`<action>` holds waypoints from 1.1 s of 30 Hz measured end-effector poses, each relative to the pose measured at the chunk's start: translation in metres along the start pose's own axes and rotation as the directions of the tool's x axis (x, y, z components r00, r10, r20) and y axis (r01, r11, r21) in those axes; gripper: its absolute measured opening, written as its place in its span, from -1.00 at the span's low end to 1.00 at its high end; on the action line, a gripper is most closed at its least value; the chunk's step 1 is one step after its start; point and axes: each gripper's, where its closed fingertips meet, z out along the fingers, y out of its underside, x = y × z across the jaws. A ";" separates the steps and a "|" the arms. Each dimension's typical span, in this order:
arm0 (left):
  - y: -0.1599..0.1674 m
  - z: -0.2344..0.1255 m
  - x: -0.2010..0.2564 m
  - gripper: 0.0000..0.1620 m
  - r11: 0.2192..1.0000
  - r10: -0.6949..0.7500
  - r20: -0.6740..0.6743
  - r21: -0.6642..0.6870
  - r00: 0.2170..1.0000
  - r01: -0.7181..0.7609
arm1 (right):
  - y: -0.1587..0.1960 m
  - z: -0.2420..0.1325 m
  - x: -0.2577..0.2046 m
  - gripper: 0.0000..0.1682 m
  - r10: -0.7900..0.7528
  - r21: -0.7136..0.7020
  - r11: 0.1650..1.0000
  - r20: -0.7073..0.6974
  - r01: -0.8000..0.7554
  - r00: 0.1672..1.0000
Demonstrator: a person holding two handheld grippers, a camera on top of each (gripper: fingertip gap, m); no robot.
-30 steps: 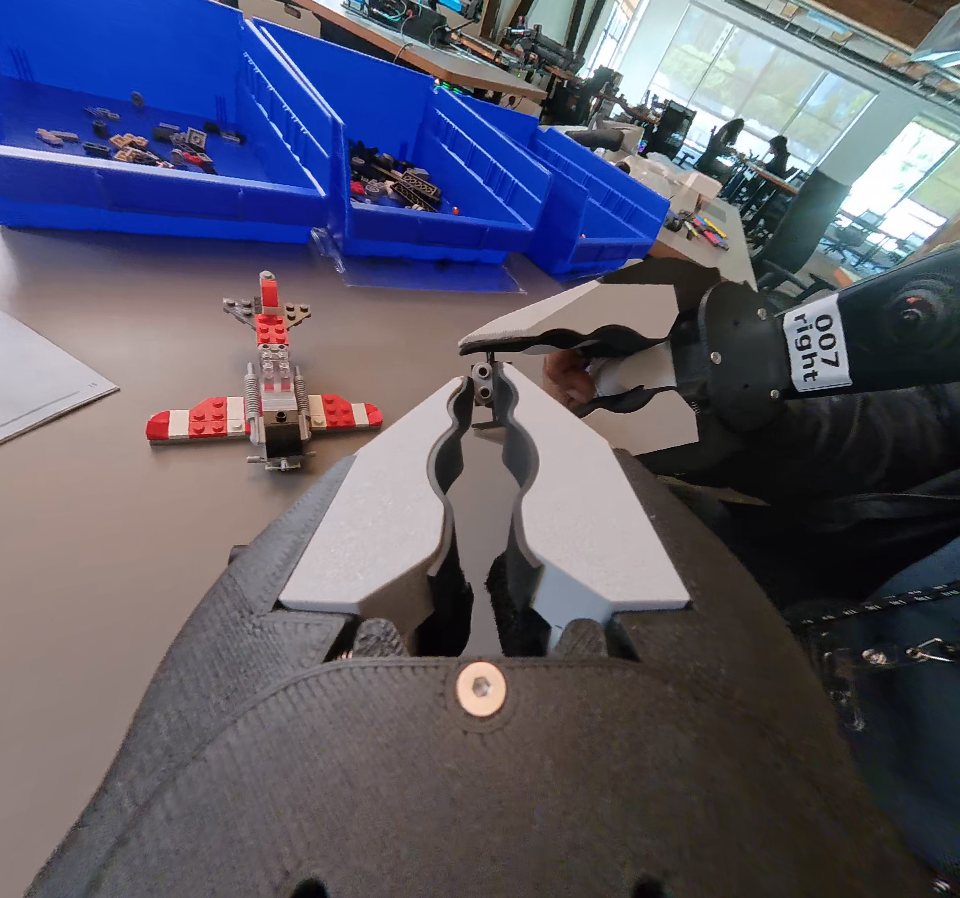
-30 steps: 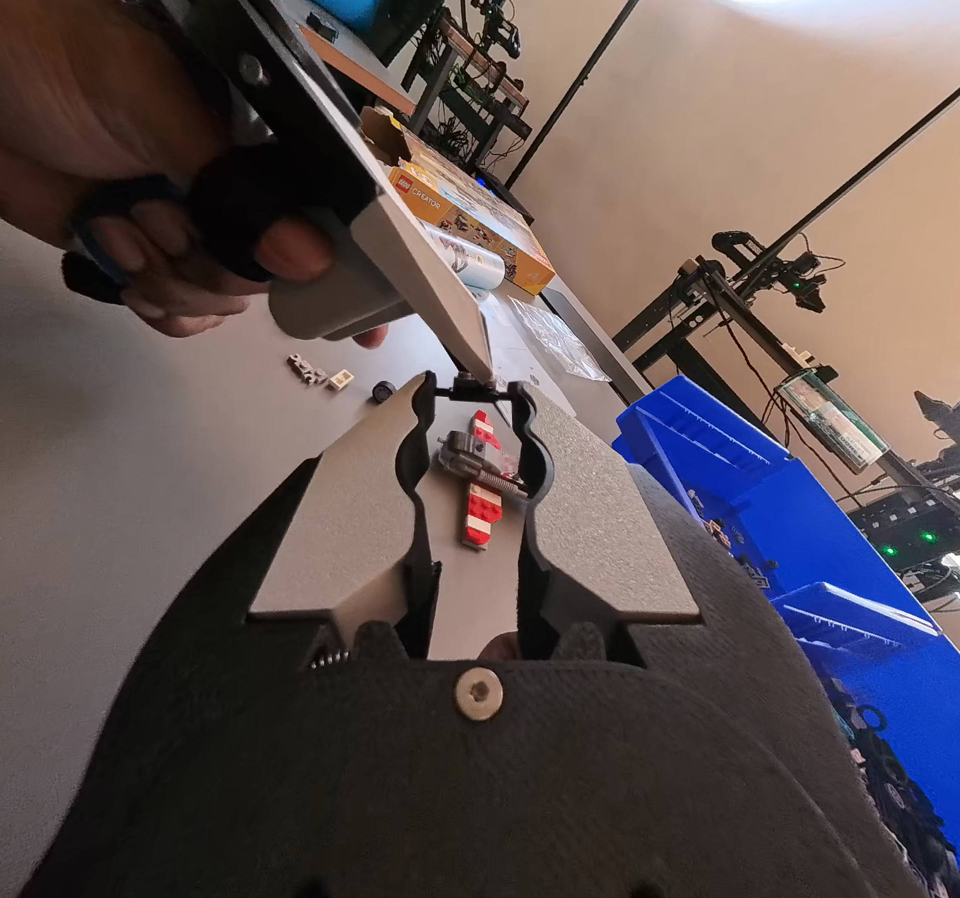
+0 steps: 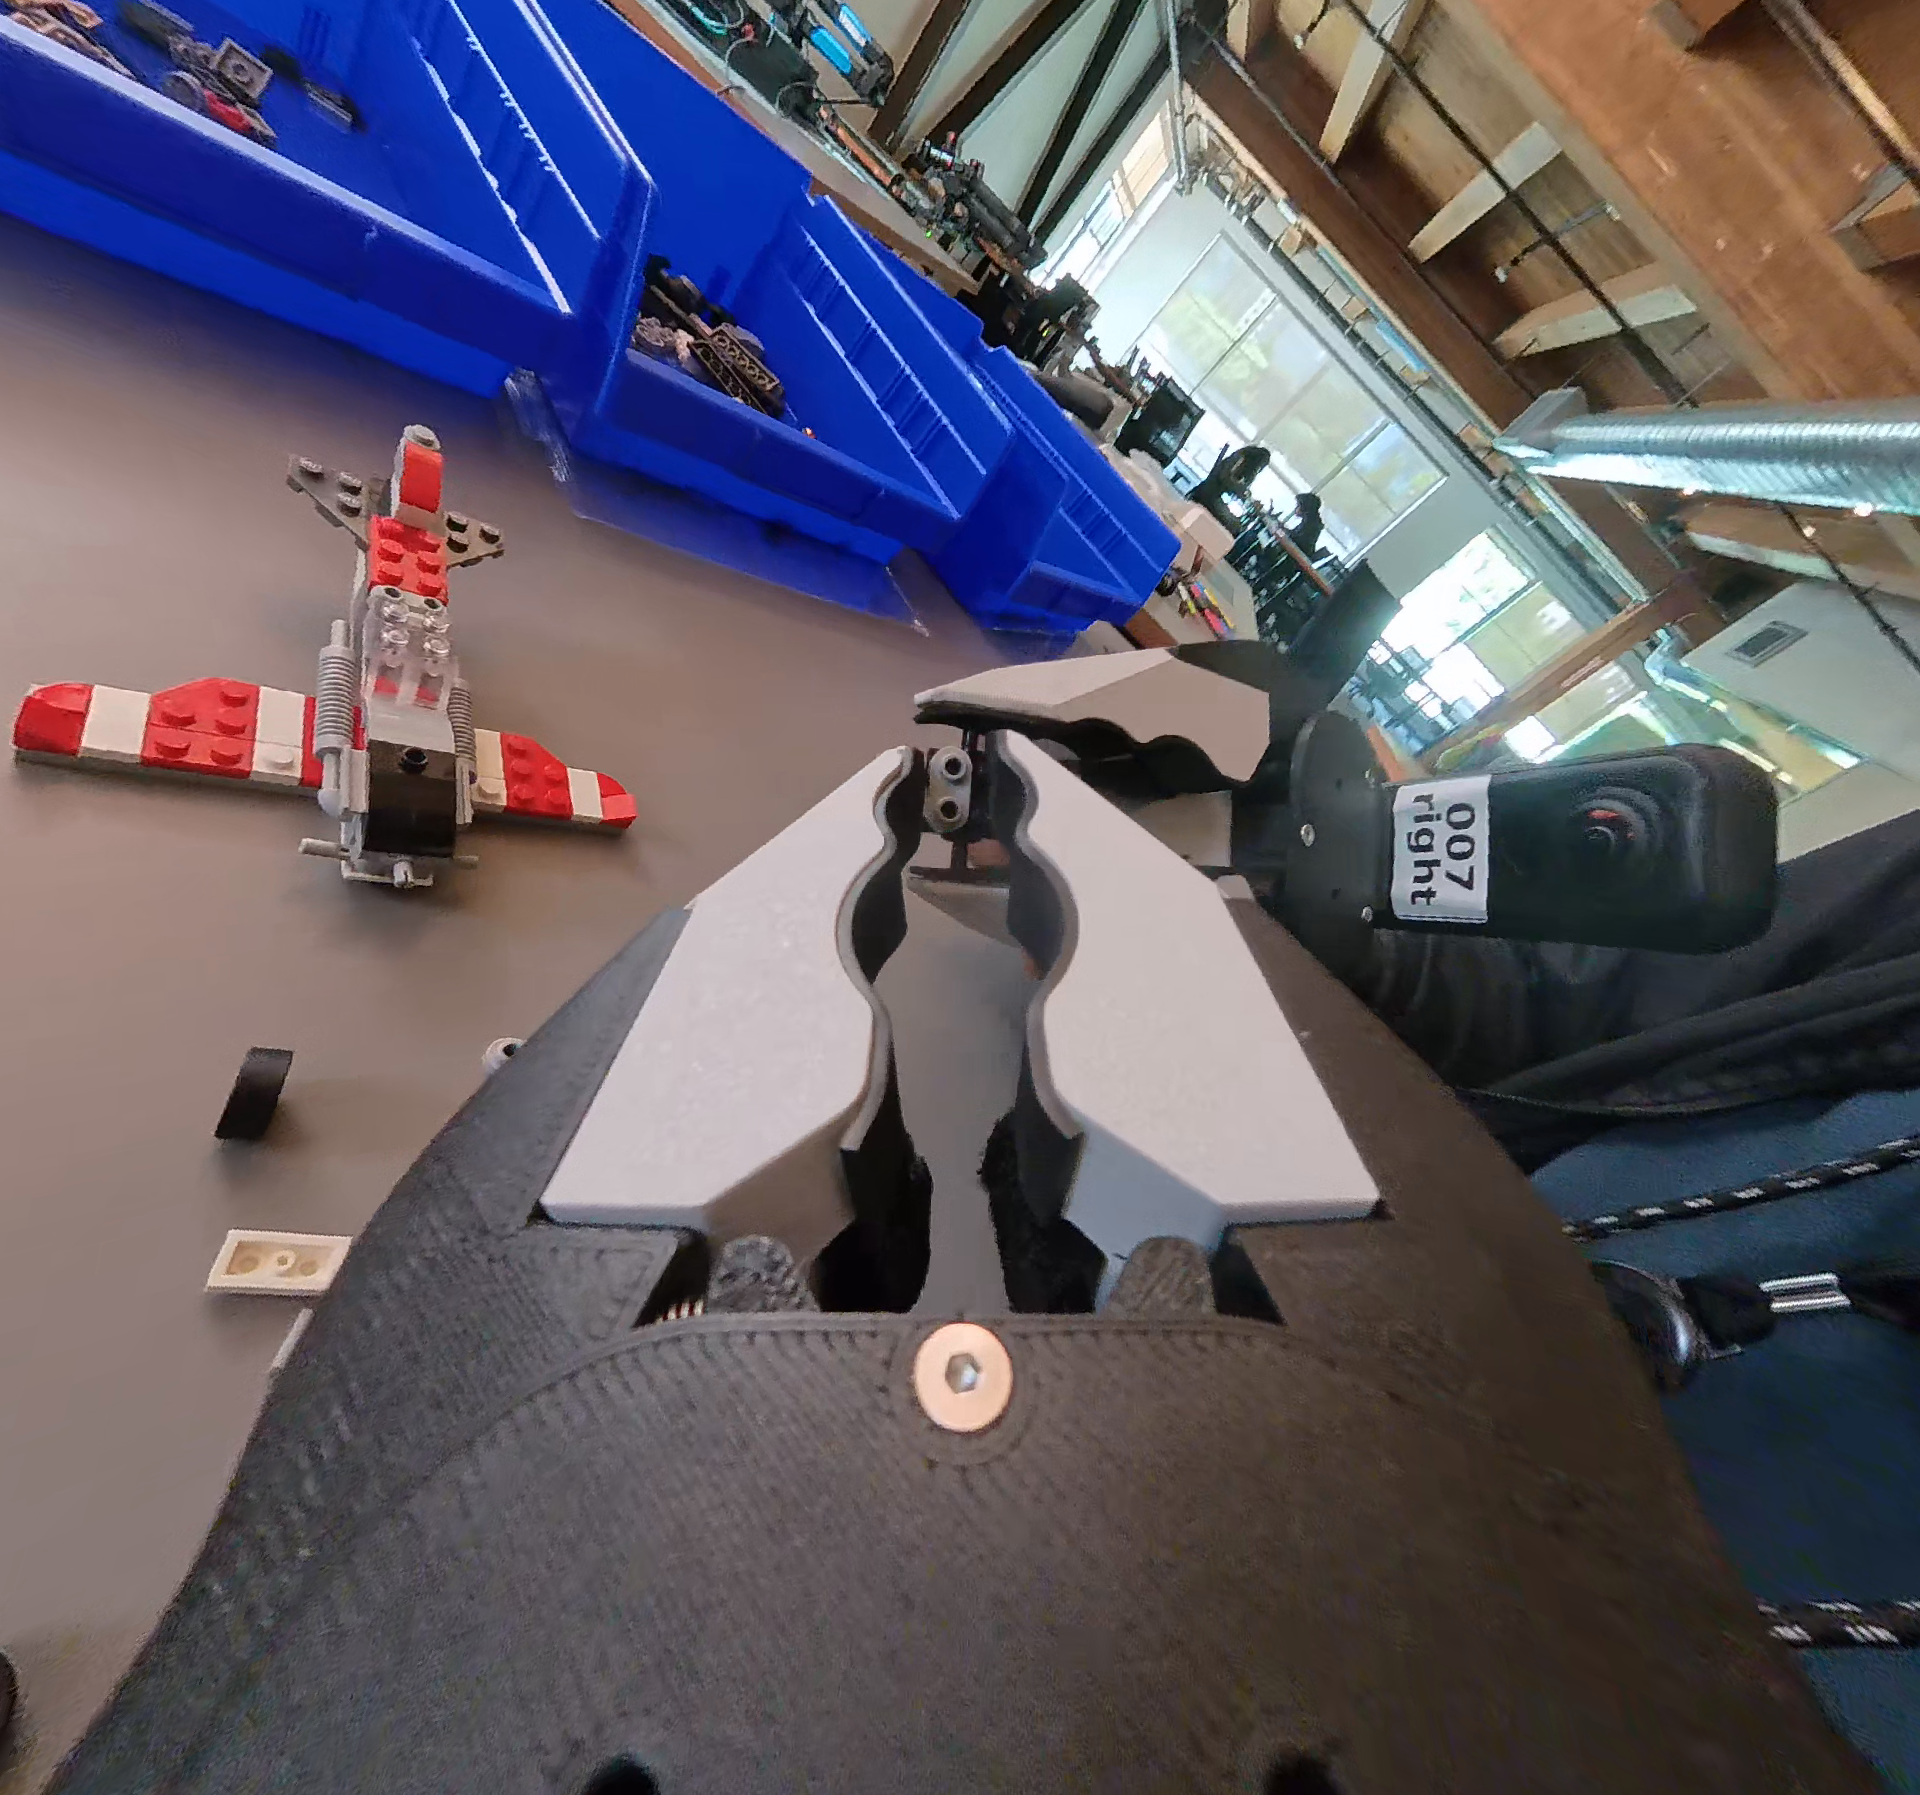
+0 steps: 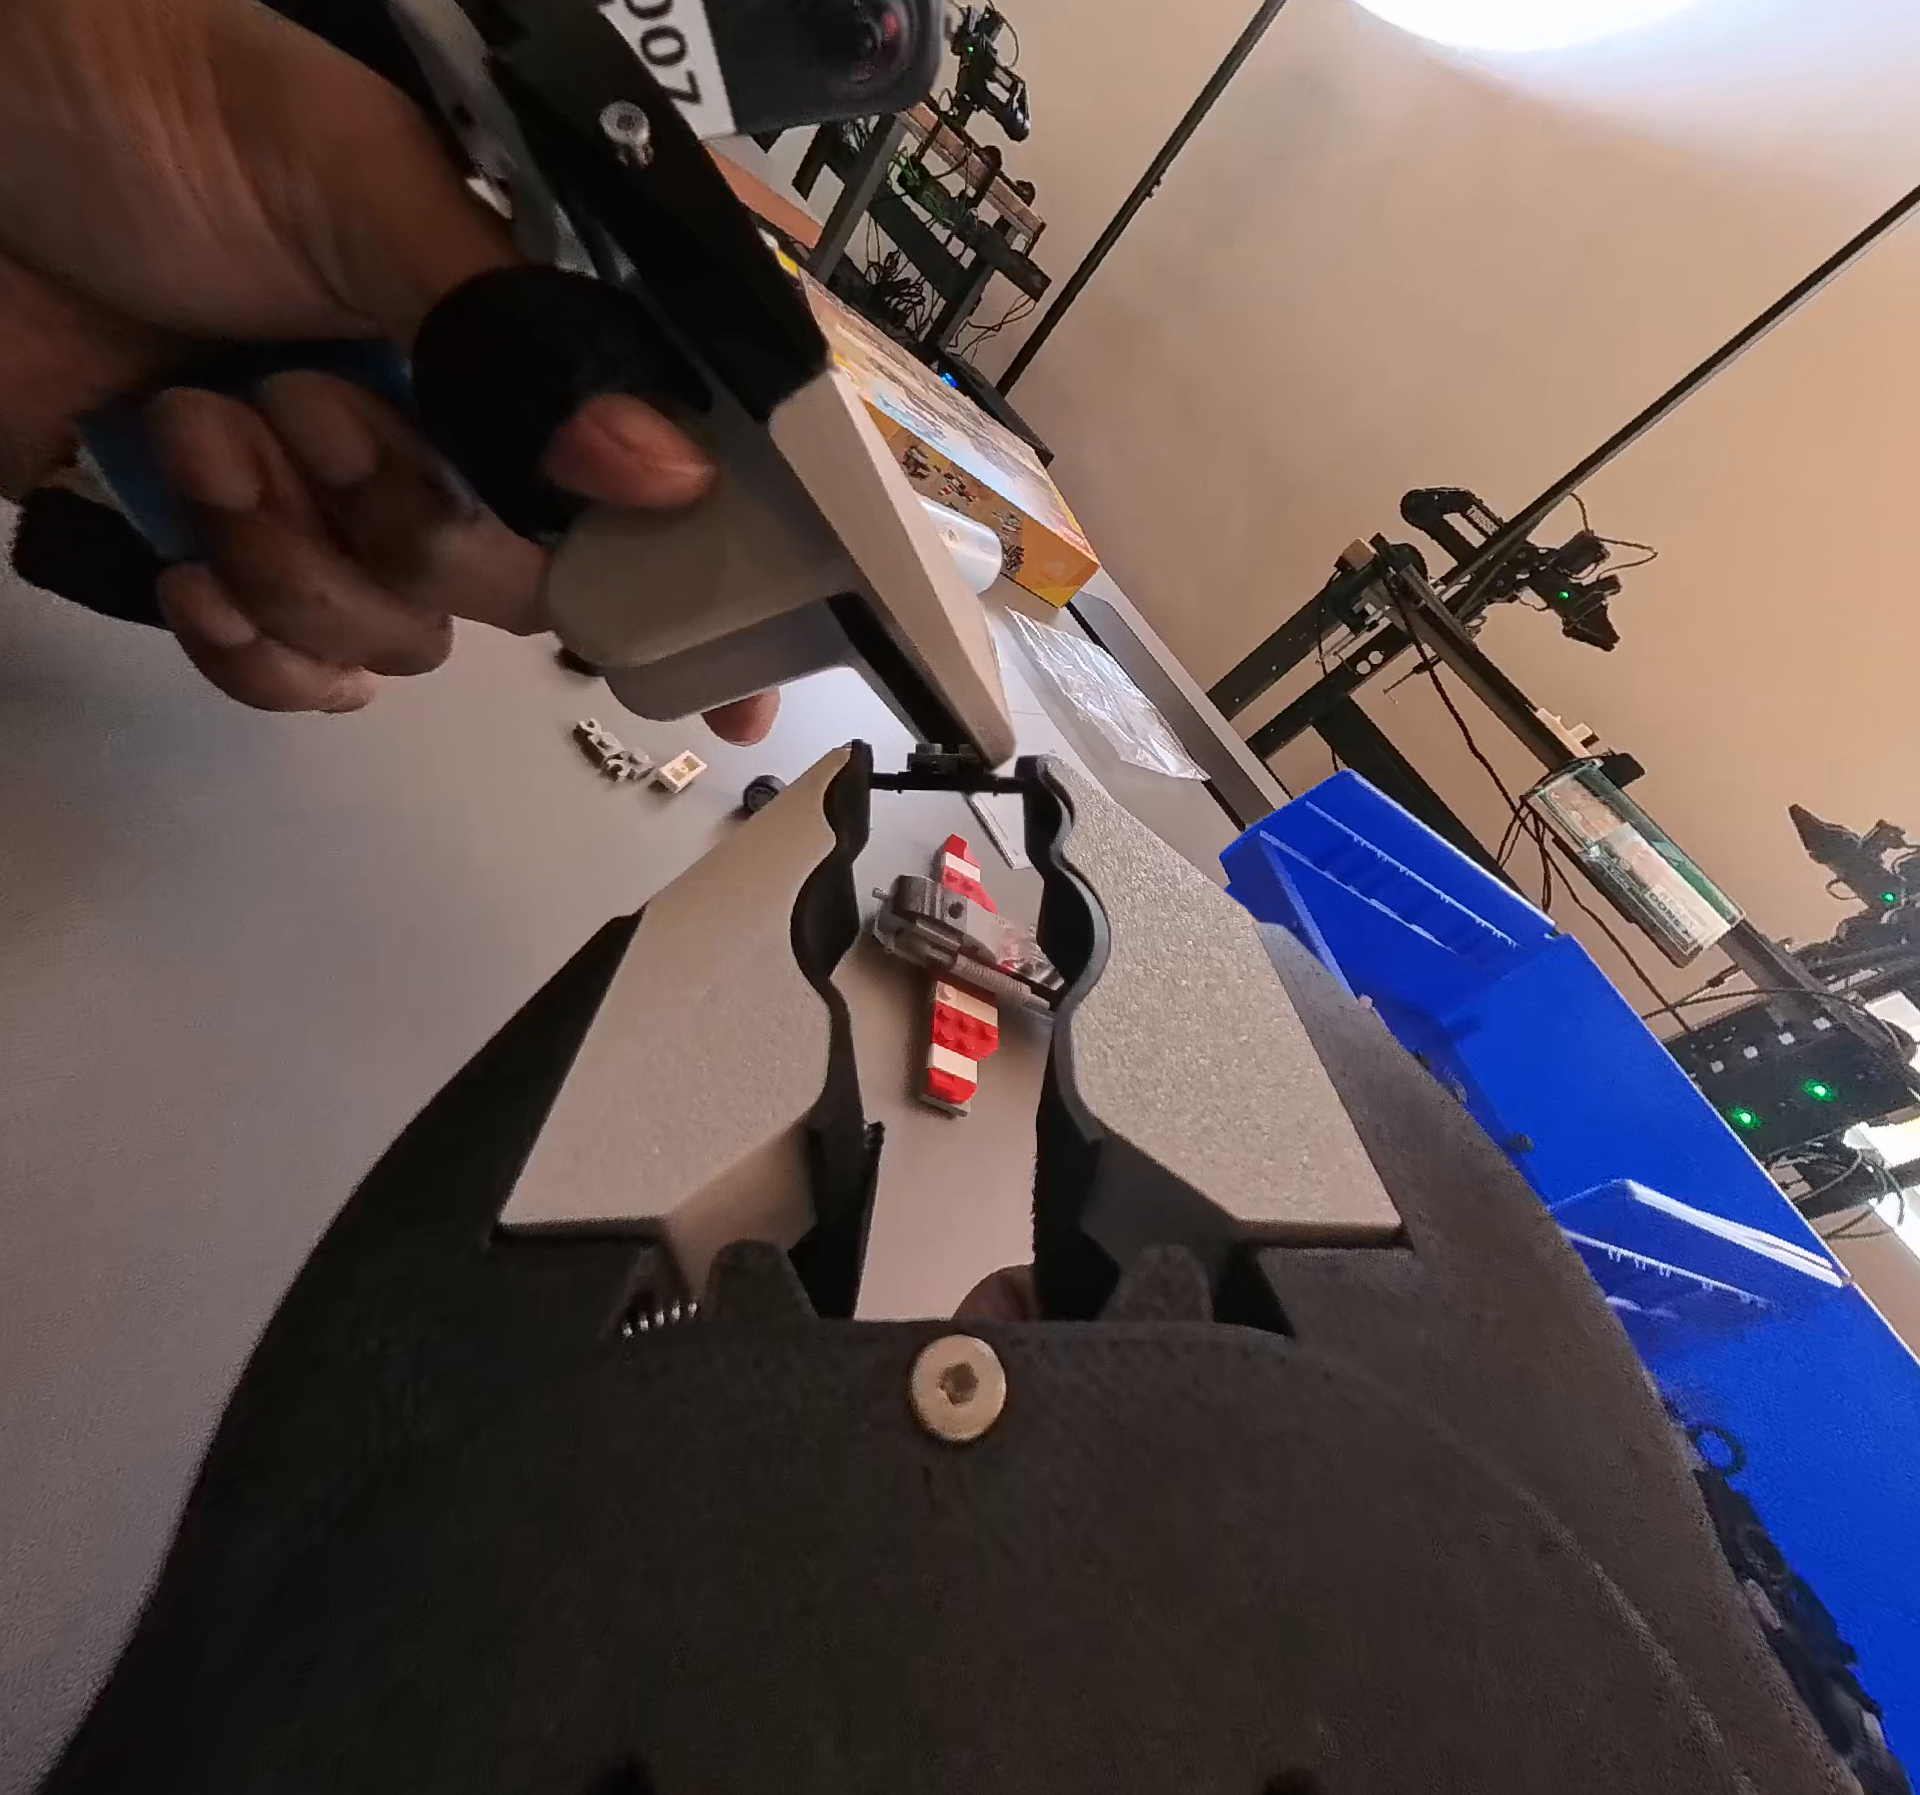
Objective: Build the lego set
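Observation:
A red, white and grey lego plane [image 3: 353, 706] lies on the grey table [image 3: 156, 966]. It also shows in the right wrist view [image 4: 961, 976], seen between my right fingers. My left gripper [image 3: 951, 758] is shut on a small grey piece with two holes [image 3: 948, 784]. My right gripper [image 4: 943, 777] is shut on a thin black bar piece [image 4: 966, 785] that spans its fingertips. The two grippers meet tip to tip above the table, right of the plane, and the grey piece touches the middle of the black bar. The left gripper [image 4: 971, 743] comes in from the upper left in the right wrist view.
Blue bins [image 3: 468, 218] with loose parts line the table's far side. A black tyre [image 3: 255, 1093] and a white plate [image 3: 275, 1262] lie near the plane. A lego box [image 4: 987, 498], a clear bag [image 4: 1101, 696] and small loose pieces [image 4: 623, 760] lie farther off. The tips of both grippers are at nearly the same place. Between my right fingertips and the white plate [image 3: 275, 1262] there is roughly 11 cm. Seen from the right wrist view [image 4: 685, 769] as well.
Both grippers have tilted together and stayed joined at their tips. The left gripper's view has rolled, and the plane, tyre and white plate now show closer at its left.

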 end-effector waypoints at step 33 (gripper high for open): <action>0.006 -0.011 -0.004 -0.48 0.846 0.528 0.132 -0.167 0.839 -0.506 | -0.003 -0.008 -0.004 -0.64 0.052 0.075 0.995 0.132 -0.062 0.990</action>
